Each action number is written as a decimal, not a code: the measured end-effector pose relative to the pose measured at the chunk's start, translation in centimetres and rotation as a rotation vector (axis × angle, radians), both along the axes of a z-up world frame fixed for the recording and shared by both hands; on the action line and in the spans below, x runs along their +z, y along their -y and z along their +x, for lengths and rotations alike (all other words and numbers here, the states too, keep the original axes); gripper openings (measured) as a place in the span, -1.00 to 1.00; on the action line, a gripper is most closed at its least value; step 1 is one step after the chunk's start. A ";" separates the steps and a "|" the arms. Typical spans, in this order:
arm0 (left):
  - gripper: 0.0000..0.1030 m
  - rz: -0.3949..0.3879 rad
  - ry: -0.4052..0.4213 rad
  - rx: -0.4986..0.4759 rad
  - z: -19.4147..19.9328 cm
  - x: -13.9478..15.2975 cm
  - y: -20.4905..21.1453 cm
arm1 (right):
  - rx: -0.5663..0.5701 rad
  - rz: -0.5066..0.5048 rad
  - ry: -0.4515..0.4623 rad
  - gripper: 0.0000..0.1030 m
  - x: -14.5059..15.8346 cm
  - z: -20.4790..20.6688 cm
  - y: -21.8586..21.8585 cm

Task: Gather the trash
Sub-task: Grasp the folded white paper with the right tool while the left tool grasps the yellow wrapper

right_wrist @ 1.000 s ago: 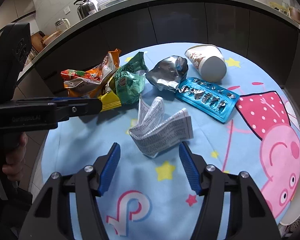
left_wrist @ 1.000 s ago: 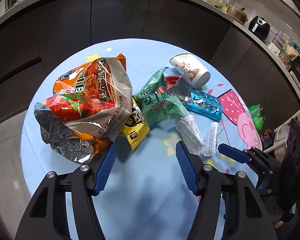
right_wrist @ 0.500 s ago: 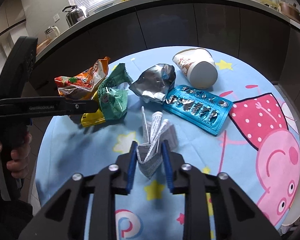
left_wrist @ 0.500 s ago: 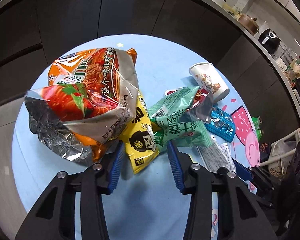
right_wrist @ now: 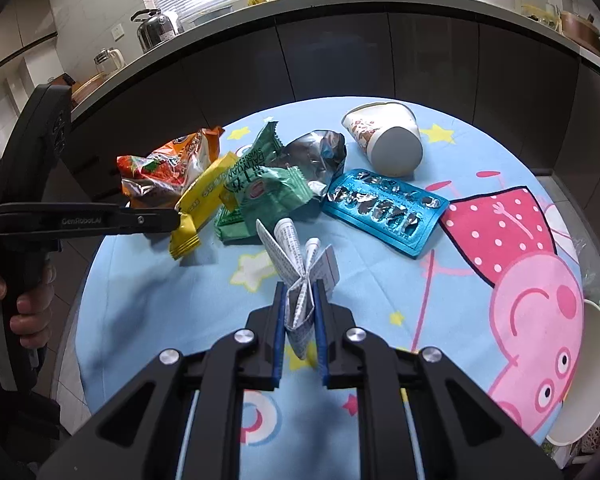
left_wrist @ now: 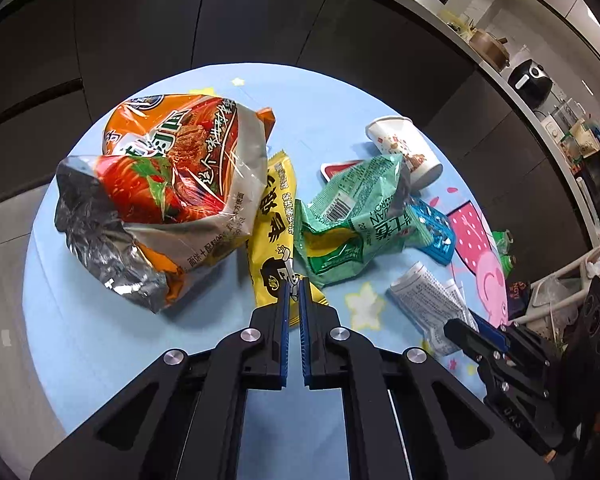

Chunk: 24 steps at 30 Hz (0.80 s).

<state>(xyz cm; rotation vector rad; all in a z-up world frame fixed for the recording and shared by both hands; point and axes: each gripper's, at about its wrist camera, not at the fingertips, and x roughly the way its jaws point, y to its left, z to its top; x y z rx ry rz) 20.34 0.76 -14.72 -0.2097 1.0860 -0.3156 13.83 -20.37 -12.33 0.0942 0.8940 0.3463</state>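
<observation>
Our left gripper (left_wrist: 294,294) pinches the yellow plastic snack wrapper (left_wrist: 274,232) and our right gripper (right_wrist: 299,308) the folded white printed paper leaflet (right_wrist: 300,280), jaws just closed on both; next, we judge, lift them clear.

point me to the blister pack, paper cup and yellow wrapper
blister pack (right_wrist: 384,206): right wrist view, middle of foil face
paper cup (right_wrist: 396,150): right wrist view, white base
yellow wrapper (left_wrist: 274,236): left wrist view, printed middle
</observation>
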 end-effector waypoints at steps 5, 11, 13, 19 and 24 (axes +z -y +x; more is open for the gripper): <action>-0.91 -0.003 -0.010 -0.037 -2.5 0.6 0.1 | 0.000 -0.011 0.004 -0.73 0.5 -1.4 0.6; -0.25 0.037 0.014 0.008 -2.8 0.8 0.4 | -0.022 -0.004 -0.009 -0.72 0.1 -1.9 1.4; -0.24 0.026 0.007 0.008 -2.2 0.6 0.7 | -0.023 -0.003 -0.008 -0.72 0.2 -2.1 1.4; -0.32 0.056 -0.006 0.013 -0.5 -0.2 1.3 | -0.026 -0.003 -0.006 -0.72 0.3 -2.0 1.6; -0.54 0.081 -0.018 0.005 -0.4 -0.8 1.7 | -0.035 -0.006 -0.007 -0.71 0.2 -1.8 1.7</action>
